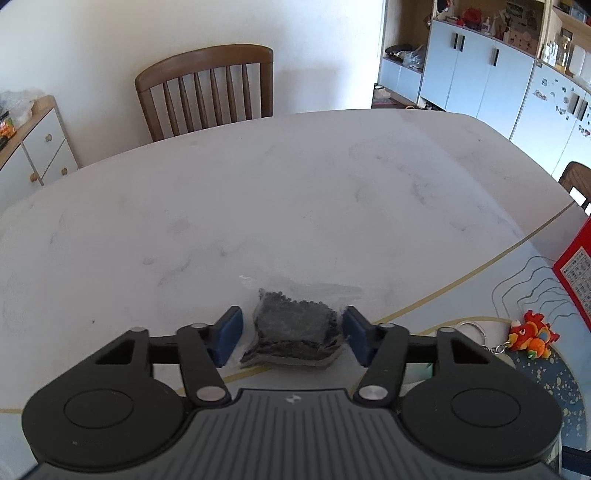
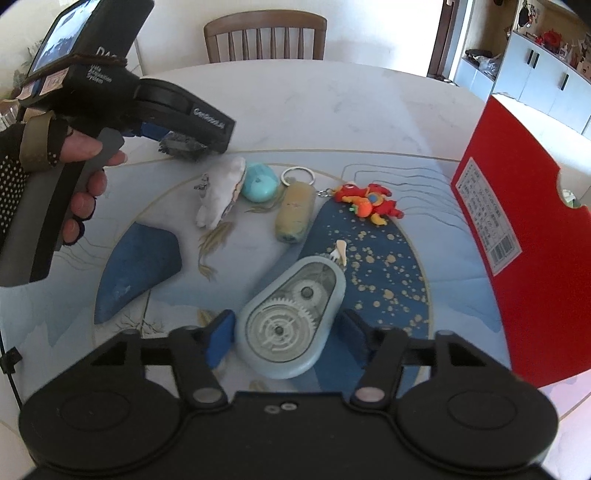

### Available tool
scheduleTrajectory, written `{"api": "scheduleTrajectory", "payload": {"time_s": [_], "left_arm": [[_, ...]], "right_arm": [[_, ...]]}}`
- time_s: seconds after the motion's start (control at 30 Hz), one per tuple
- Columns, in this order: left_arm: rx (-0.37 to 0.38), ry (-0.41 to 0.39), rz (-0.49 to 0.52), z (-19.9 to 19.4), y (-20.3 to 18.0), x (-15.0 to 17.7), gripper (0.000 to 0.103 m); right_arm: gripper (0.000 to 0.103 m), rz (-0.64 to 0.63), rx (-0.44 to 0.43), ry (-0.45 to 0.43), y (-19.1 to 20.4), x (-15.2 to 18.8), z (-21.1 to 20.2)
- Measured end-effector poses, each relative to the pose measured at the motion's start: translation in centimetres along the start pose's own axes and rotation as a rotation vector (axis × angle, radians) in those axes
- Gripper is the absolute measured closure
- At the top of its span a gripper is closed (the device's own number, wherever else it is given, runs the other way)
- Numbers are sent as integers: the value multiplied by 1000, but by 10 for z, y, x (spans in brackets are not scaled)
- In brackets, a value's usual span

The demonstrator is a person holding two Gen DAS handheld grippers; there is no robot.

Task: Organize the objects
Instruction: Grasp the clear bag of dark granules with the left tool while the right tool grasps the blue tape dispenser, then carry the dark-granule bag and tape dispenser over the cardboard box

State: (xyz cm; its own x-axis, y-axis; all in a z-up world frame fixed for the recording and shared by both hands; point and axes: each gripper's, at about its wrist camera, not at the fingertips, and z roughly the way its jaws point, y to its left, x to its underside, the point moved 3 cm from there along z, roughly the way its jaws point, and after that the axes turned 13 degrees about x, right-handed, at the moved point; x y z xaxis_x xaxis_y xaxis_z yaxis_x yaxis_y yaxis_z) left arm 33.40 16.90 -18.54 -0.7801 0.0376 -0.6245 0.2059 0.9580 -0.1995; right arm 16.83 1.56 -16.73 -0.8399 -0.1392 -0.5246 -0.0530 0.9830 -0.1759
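A wooden slat-back chair point(image 1: 205, 90) stands behind the far edge of the white marble-patterned table point(image 1: 295, 192), at upper centre of both views. At far left of the left wrist view, a low cabinet with pale blue drawers and round wooden knobs point(image 1: 40, 147) stands against the white wall point(image 1: 110, 33). At upper right, tall pale blue cupboards with black handles point(image 1: 476, 70) carry open shelves of small items too small to tell apart. A printed mat with dark blue, gold-speckled patches point(image 2: 388, 266) covers the near part of the table.
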Motion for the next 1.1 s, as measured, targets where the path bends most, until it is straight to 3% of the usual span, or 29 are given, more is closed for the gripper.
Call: {"api": "scheduleTrajectory", "payload": {"time_s": [0.03,0.23,0.73,1.1], "left_arm": [[5,0,-6,-1,1,0,54],[-9,-3,-21,-9,4,2,61],[-41,-8,-97,-69,7,20,63],[26,10,-70,-119,-48,33,63]], "right_arm": [[46,1,-4,-1,-1,1,0],[49,7,-27,-19,-9,4,-2],[49,45,-80,-63,-42,15,-29],[49,15,-170,-147,-69,13,-83]]}}
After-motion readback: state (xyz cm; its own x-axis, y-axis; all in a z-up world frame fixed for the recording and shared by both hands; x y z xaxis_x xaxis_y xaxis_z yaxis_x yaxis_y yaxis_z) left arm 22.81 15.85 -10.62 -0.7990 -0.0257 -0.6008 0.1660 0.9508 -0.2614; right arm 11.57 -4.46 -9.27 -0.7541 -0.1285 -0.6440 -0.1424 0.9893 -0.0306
